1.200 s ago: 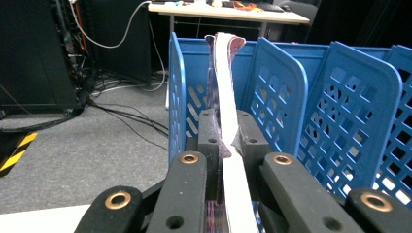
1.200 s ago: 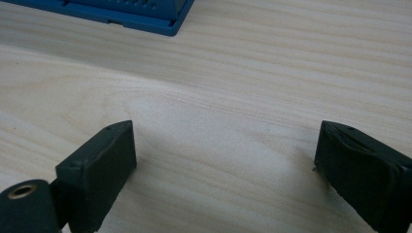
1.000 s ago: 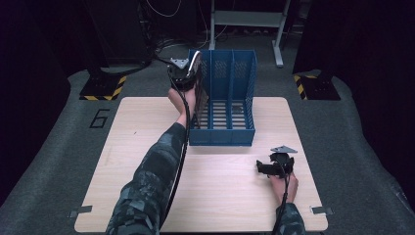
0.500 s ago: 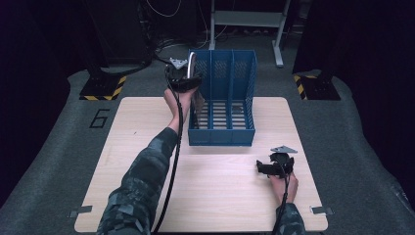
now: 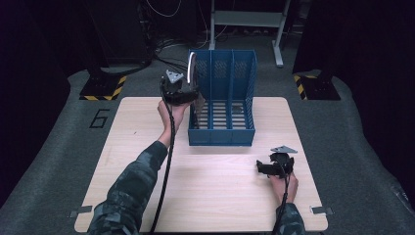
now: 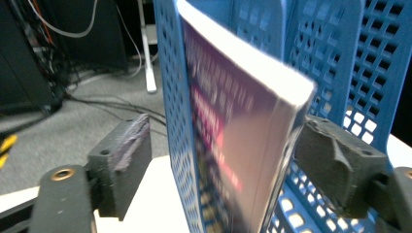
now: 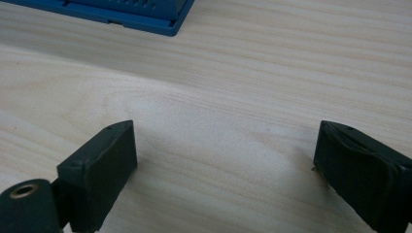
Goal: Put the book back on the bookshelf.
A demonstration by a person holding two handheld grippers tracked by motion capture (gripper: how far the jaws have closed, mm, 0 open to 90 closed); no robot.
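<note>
Left gripper (image 6: 218,165) spread around book (image 6: 233,141) (title blurred); right gripper (image 7: 223,165) agape, empty.

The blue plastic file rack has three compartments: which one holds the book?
The leftmost compartment of the blue plastic file rack holds the white-edged book, beside the left gripper; the other two stand empty.

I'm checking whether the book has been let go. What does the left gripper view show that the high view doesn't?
Left gripper view: the open jaws stand apart from the book, a gap at each pad, and the cover's blurred pink print. High view: the whole table, the right gripper resting near its right edge, the left gripper. Both: the book upright at the blue rack's left wall.
</note>
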